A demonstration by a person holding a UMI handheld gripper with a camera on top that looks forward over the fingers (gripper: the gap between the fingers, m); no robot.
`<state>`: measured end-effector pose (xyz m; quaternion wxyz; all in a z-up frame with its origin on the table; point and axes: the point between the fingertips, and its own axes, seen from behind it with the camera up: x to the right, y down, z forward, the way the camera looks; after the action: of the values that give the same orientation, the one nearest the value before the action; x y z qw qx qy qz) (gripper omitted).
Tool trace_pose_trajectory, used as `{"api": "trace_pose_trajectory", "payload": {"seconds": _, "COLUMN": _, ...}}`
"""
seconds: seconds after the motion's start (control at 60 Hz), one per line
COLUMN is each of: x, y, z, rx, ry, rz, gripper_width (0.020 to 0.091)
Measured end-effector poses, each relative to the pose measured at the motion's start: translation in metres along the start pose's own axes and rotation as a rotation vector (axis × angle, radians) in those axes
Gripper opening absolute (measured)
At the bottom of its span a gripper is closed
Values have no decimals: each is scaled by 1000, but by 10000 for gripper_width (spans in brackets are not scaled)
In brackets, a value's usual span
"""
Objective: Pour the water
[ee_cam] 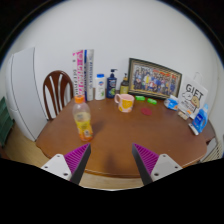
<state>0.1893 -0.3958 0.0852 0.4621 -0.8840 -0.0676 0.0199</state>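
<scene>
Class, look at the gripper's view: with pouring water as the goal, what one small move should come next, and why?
Probably ease forward and slightly left toward the orange-capped bottle. The gripper is open and holds nothing, and the bottle stands upright on the wooden table, beyond the fingers and left of their gap. The mug stands farther back.

Gripper (111, 160): only finger fronts with pads visible, rest cut off below.
Table (120, 135): near edge hidden behind fingers; right end cut off by view border.
Chair (57, 92): only backrest visible, seat hidden behind table.
Tall carton (80, 70): print too small to read.
White bottle (99, 86) and blue bottle (111, 82): labels unreadable, bases partly hidden.
Framed picture (154, 76): subject too small to tell.
Small green items (148, 100) near mug (124, 101): kind cannot tell.
Blue boxes (196, 112) at right: partly overlapping, only "GIFT" lettering legible.
Orange-capped bottle (83, 119): label text unreadable.
</scene>
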Motion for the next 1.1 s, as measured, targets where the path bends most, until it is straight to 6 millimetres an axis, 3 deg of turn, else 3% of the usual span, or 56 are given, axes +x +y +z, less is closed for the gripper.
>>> {"api": "trace_pose_trajectory", "payload": {"seconds": 0.117, "x": -69, "y": -16, "z": 30, "rx": 47, "ry": -66, "rz": 17, "gripper_width": 856}}
{"api": "trace_pose_trajectory", "payload": {"seconds": 0.233, "x": -109, "y": -34, "z": 71, "rx": 104, "ry": -84, "rz": 51, "gripper_width": 859}}
{"api": "trace_pose_trajectory", "payload": {"seconds": 0.417, "x": -120, "y": -43, "z": 145, "rx": 174, "ry": -33, "rz": 102, "gripper_width": 826}}
{"api": "trace_pose_trajectory", "payload": {"seconds": 0.567, "x": -121, "y": -43, "z": 188, "rx": 186, "ry": 7, "rz": 123, "gripper_width": 634}}
{"api": "trace_pose_trajectory", "payload": {"seconds": 0.65, "x": -117, "y": -46, "z": 195, "rx": 212, "ry": 29, "rz": 97, "gripper_width": 437}}
{"api": "trace_pose_trajectory", "payload": {"seconds": 0.733, "x": -121, "y": -47, "z": 196, "rx": 212, "ry": 6, "rz": 81, "gripper_width": 397}}
{"api": "trace_pose_trajectory", "payload": {"seconds": 0.75, "x": -122, "y": -47, "z": 195, "rx": 209, "ry": 3, "rz": 80, "gripper_width": 344}}
{"api": "trace_pose_trajectory", "payload": {"seconds": 0.783, "x": -122, "y": -49, "z": 194, "rx": 213, "ry": -5, "rz": 81, "gripper_width": 335}}
{"api": "trace_pose_trajectory", "payload": {"seconds": 0.8, "x": -121, "y": -51, "z": 193, "rx": 214, "ry": -2, "rz": 81, "gripper_width": 289}}
{"api": "trace_pose_trajectory", "payload": {"seconds": 0.85, "x": -119, "y": -59, "z": 190, "rx": 225, "ry": 3, "rz": 70, "gripper_width": 316}}
{"api": "trace_pose_trajectory", "payload": {"seconds": 0.867, "x": -119, "y": -63, "z": 188, "rx": 230, "ry": 2, "rz": 61, "gripper_width": 254}}
{"api": "trace_pose_trajectory", "payload": {"seconds": 0.933, "x": -120, "y": -84, "z": 182, "rx": 249, "ry": -12, "rz": 58, "gripper_width": 253}}
{"api": "trace_pose_trajectory", "payload": {"seconds": 1.1, "x": -112, "y": -162, "z": 179, "rx": 327, "ry": -89, "rz": 169, "gripper_width": 254}}
